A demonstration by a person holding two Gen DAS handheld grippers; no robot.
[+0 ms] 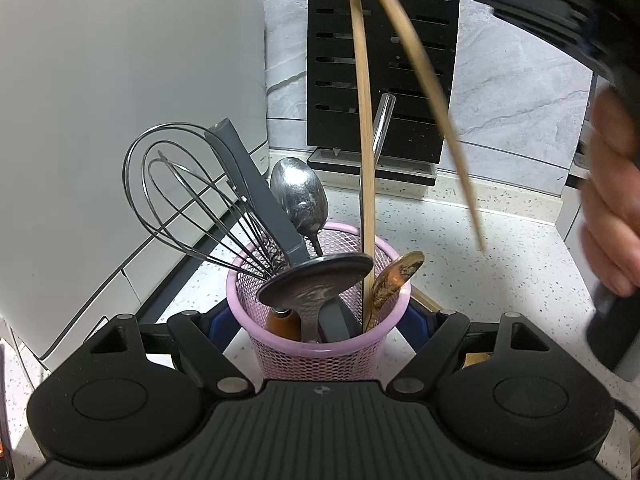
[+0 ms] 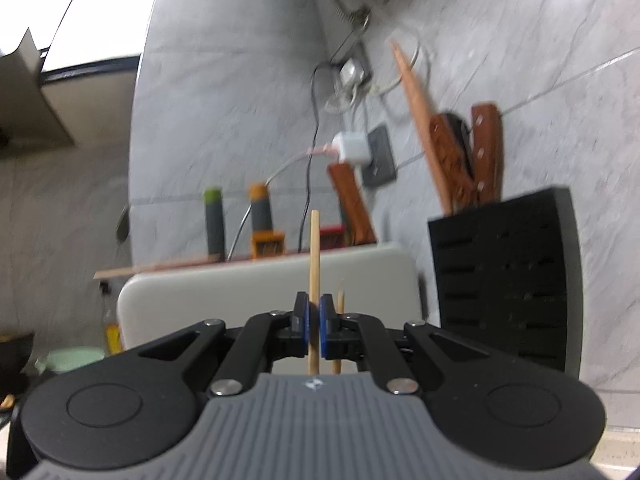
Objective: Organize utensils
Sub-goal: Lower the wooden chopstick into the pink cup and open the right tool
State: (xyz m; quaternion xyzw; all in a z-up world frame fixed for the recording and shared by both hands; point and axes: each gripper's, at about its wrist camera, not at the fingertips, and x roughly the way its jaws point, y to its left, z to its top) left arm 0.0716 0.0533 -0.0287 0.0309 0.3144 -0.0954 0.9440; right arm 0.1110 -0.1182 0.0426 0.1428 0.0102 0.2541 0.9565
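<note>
A pink mesh utensil cup (image 1: 320,354) stands on the speckled counter between the fingers of my left gripper (image 1: 318,330), which is shut on it. The cup holds a wire whisk (image 1: 192,200), a metal spoon (image 1: 300,194), a dark ladle (image 1: 316,284), a wooden spoon (image 1: 394,278) and one upright chopstick (image 1: 364,140). A second chopstick (image 1: 432,92) hangs tilted above the cup's right side. My right gripper (image 2: 314,322) is shut on that chopstick (image 2: 314,264); the other chopstick (image 2: 340,304) shows just right of its fingers.
A black knife block (image 1: 384,64) stands behind the cup against the marble wall; it also shows in the right wrist view (image 2: 508,280) with brown knife handles (image 2: 464,156). A large white appliance (image 1: 120,120) fills the left. The person's hand (image 1: 612,200) is at the right.
</note>
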